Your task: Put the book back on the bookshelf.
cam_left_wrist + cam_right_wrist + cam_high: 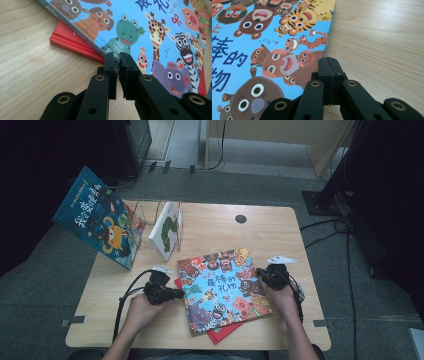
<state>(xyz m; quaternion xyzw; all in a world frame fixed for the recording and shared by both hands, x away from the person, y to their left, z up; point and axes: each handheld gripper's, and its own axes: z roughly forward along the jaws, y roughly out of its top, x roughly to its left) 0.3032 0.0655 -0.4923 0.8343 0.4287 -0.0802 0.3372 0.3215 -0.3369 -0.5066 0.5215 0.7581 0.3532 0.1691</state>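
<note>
A blue picture book [220, 285] with cartoon animals lies flat on a red book [226, 332] near the table's front. My left gripper [181, 294] is at the blue book's left edge. In the left gripper view its jaws [118, 56] stand almost together with a thin slit and nothing between them, tips at the edge of the blue cover [130, 30], where the red book [72, 42] sticks out. My right gripper [259, 272] is at the book's right edge. The right gripper [329, 61] is shut and empty, its tips over the rim of the cover [262, 50].
A large dark-blue book [97, 217] leans tilted off the back left of the wooden table [250, 235]. A white book with a green caterpillar [167, 230] stands in a clear rack beside it. A black round cap [241, 219] sits at the back. Cables run over the floor at right.
</note>
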